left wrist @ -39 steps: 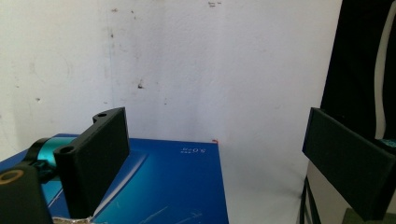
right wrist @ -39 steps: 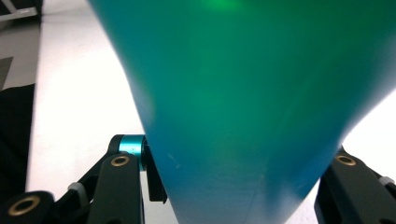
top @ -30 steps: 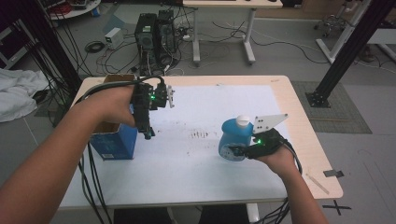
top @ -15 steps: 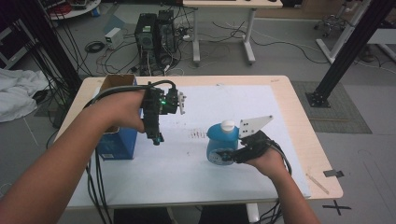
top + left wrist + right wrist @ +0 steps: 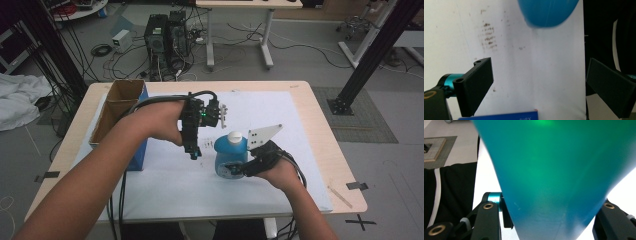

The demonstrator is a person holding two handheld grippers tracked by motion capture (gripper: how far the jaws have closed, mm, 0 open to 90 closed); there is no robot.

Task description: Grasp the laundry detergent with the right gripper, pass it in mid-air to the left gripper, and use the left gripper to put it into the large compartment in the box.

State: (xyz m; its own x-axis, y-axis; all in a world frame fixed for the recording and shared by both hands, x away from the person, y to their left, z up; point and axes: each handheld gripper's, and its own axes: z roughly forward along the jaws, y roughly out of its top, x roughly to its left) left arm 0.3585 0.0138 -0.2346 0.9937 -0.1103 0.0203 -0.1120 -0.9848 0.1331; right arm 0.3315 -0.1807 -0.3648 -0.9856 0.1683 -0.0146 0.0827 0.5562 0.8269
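Note:
A blue bottle (image 5: 229,151) with a white cap stands upright on the white sheet (image 5: 265,112), right of the table's middle. My right gripper (image 5: 234,168) is shut on its lower body from the near right. In the right gripper view the bottle (image 5: 554,170) sits between the two black jaws of that gripper (image 5: 549,225). My left gripper (image 5: 194,154) hangs pointing down just left of the bottle, apart from it. Its jaws stand wide open in the left gripper view (image 5: 541,87) with nothing between them, and the bottle's base (image 5: 549,12) is ahead.
An open cardboard box with blue sides (image 5: 120,107) stands at the table's left edge; its blue rim (image 5: 499,116) shows below the left jaws. The sheet carries a patch of dark smudges (image 5: 489,35). Computer towers and cables lie on the floor beyond the table.
My left gripper has moved right, from beside the box to just left of the bottle. My right gripper has shifted the bottle left toward the table's middle.

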